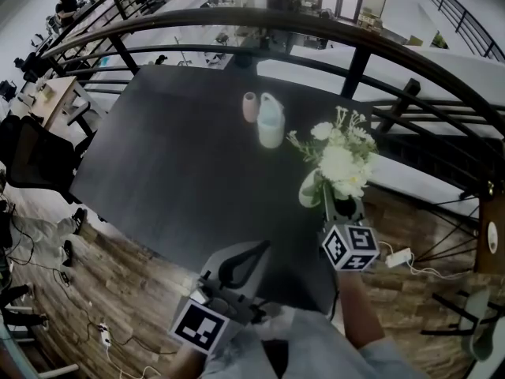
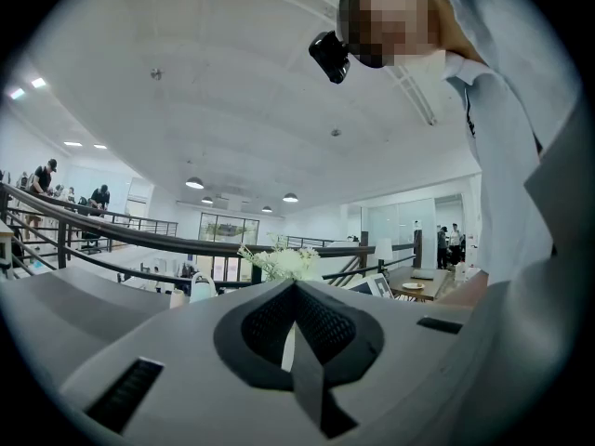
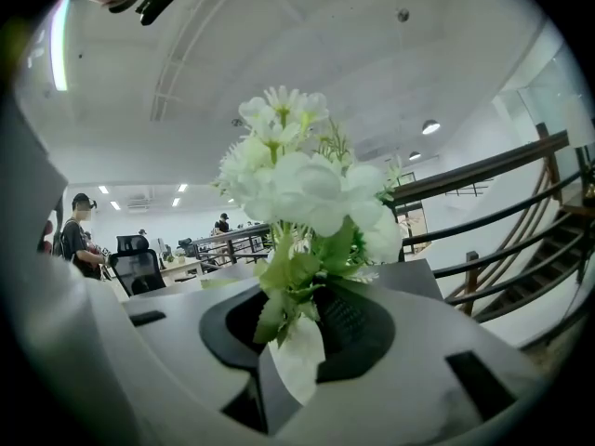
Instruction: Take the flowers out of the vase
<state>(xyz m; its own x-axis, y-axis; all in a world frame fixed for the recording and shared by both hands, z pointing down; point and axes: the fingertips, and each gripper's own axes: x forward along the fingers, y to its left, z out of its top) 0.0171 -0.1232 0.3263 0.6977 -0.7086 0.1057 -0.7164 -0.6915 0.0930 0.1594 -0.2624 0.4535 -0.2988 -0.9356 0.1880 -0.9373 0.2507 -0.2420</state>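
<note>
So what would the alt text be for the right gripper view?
A bunch of white flowers with green leaves stands between the dark jaws of the right gripper, which grip its leafy stems. Behind: a dark railing and distant people in a bright open office.

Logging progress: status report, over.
Left gripper shut, empty. Right gripper clamped on flowers, low on stems; vase not yet emptied. Jug and pink pot stand clear.
</note>
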